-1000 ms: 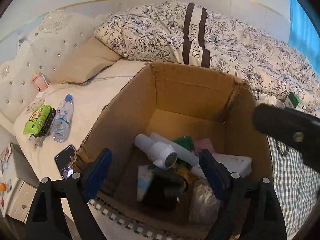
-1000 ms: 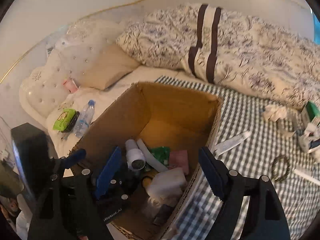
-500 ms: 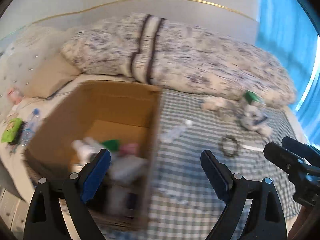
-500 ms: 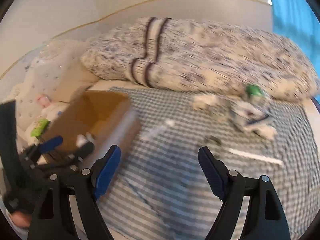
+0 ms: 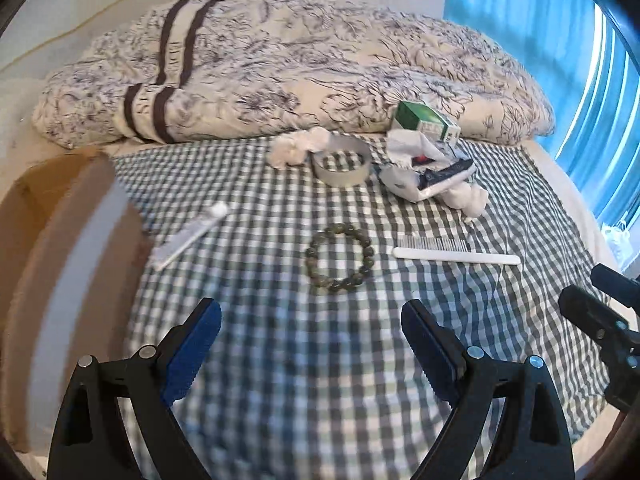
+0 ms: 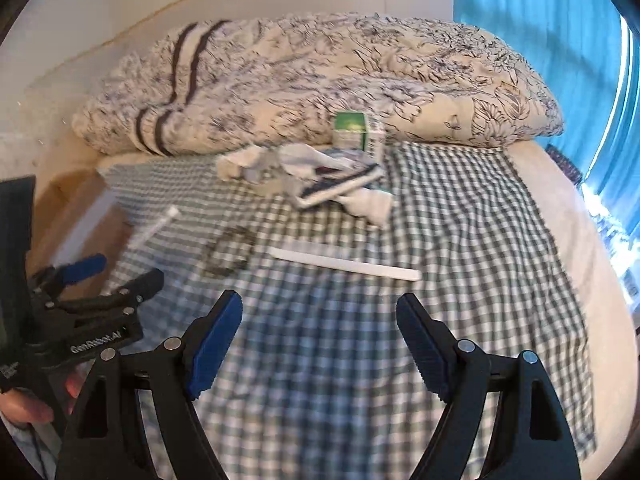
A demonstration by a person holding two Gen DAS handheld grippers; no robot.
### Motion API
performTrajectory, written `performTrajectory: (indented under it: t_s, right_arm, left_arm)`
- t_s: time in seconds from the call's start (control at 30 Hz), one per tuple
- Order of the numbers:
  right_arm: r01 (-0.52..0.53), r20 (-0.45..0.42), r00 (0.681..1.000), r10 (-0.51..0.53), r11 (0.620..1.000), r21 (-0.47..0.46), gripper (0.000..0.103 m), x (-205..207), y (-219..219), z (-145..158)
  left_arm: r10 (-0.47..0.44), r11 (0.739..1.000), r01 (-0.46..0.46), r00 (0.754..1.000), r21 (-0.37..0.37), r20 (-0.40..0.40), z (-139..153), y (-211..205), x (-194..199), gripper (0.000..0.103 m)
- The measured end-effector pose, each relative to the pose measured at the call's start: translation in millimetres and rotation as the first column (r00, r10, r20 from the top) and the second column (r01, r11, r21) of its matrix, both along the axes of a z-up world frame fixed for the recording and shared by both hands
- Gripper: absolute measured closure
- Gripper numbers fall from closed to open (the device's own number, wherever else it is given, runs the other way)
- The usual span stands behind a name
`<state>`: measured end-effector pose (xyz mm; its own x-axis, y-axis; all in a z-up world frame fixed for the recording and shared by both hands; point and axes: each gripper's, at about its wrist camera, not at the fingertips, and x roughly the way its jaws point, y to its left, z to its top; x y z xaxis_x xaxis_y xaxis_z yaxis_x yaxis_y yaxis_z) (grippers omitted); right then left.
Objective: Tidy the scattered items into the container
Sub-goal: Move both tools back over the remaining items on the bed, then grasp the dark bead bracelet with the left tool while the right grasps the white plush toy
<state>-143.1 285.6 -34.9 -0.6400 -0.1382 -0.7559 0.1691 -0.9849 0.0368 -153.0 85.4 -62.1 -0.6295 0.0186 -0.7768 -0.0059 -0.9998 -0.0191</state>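
Note:
Scattered items lie on a checked cloth on the bed. In the left wrist view a green bead bracelet sits ahead of my open, empty left gripper, with a white comb to its right and a white tube to its left. Farther back are a tape roll, white socks, a crumpled packet pile and a green box. The cardboard box stands blurred at the left. My right gripper is open and empty, short of the comb.
A rolled floral duvet lies along the back of the bed. Blue curtains hang at the right. In the right wrist view the left gripper's body and a hand are at the lower left.
Both grippers have swung right, away from the cardboard box and over the checked cloth. The box has slid to the left edge and the scattered items now lie ahead. Both stay open.

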Motion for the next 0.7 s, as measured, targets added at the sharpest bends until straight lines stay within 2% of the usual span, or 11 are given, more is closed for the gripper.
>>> performTrajectory:
  t_s: [0.07, 0.2, 0.33, 0.47, 0.57, 0.63, 0.7]
  right_arm:
    - [0.001, 0.02, 1.0, -0.002, 1.0, 0.014, 0.032, -14.8, 2.1, -8.4]
    - [-0.006, 0.024, 1.0, 0.005, 0.999, 0.044, 0.033, -47.1, 1.5, -16.6]
    - [0.011, 0.048, 0.999, -0.01, 1.0, -0.027, 0.033, -85.7, -1.7, -23.5]
    - [0.066, 0.074, 0.995, -0.061, 0.995, -0.078, 0.033, -118.5, 10.3, -36.3]
    - [0.057, 0.066, 0.996, -0.057, 0.998, 0.0, 0.033, -134.2, 12.8, -47.2]
    - [0.053, 0.062, 0.996, -0.061, 0.991, 0.126, 0.033, -143.2, 8.9, -55.9]
    - [0.03, 0.062, 0.997, -0.046, 0.972, 0.235, 0.033, -151.4, 4.0, -64.4]
  left_arm:
    - [-0.019, 1.0, 0.019, 1.0, 0.01, 0.013, -10.0, 7.4, -9.2, 0.009]
    - [-0.033, 0.999, 0.032, 0.998, 0.018, 0.052, -30.5, 18.3, -33.0, 0.009]
    - [-0.078, 0.996, 0.075, 0.995, 0.042, 0.069, -51.4, 30.8, -58.4, 0.009]
    - [-0.108, 0.994, 0.107, 0.988, 0.023, 0.108, -71.3, 38.1, -77.7, 0.009]
    - [-0.137, 0.99, 0.138, 0.982, 0.001, 0.129, -84.7, 39.3, -85.6, 0.01]
    - [-0.188, 0.981, 0.194, 0.969, -0.026, 0.16, -94.2, 42.9, -89.9, 0.014]
    - [-0.227, 0.972, 0.234, 0.962, -0.03, 0.153, -94.9, 43.6, -91.2, 0.016]
